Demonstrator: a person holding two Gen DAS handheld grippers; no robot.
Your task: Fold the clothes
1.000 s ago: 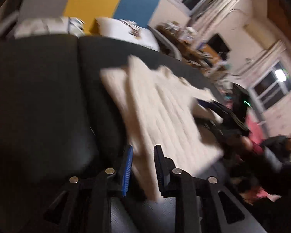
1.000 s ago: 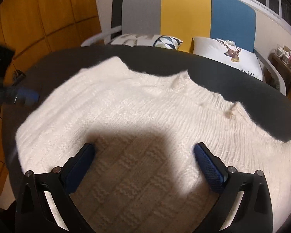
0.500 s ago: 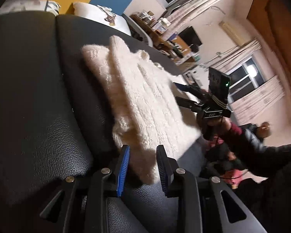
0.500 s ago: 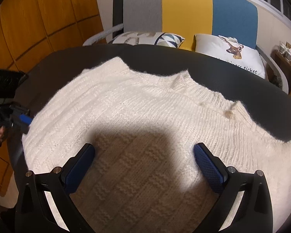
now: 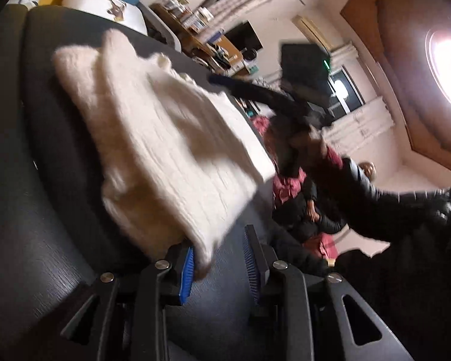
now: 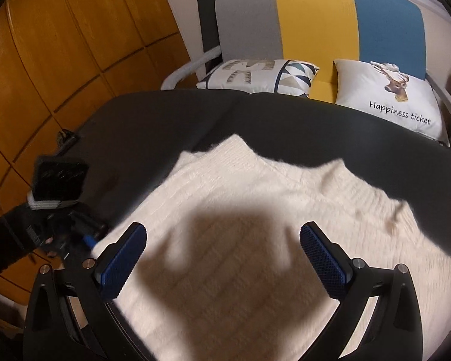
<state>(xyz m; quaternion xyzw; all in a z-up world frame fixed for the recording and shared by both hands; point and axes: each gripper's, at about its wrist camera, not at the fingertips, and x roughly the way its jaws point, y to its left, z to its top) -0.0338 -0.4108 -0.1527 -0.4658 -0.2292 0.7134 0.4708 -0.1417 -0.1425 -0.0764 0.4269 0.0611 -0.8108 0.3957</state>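
Note:
A cream knit sweater point(image 6: 255, 240) lies flat, partly folded, on a black leather table point(image 6: 165, 120). In the left wrist view the sweater point(image 5: 165, 150) runs away from me, and its near corner rests between my left gripper's point(image 5: 219, 240) jaws. The corner leans on the left blue pad point(image 5: 187, 267); the right pad point(image 5: 251, 258) stands clear of it, with bare table in the gap. My right gripper point(image 6: 222, 231) hovers wide open over the sweater's middle, casting a shadow on it. The right gripper point(image 5: 222, 80) also shows above the sweater's far side.
Behind the table stands a sofa point(image 6: 315, 15) with a grey, yellow and blue back and two printed cushions point(image 6: 388, 93). Orange wooden cabinet doors point(image 6: 60, 60) fill the left. A dark sleeve point(image 5: 375, 204) holds the right gripper; a cluttered desk point(image 5: 207, 39) lies beyond.
The left gripper's jaws have parted slightly, so the right pad has come off the sweater's corner, and it has tipped downward. The right gripper has lifted and drawn back over the sweater.

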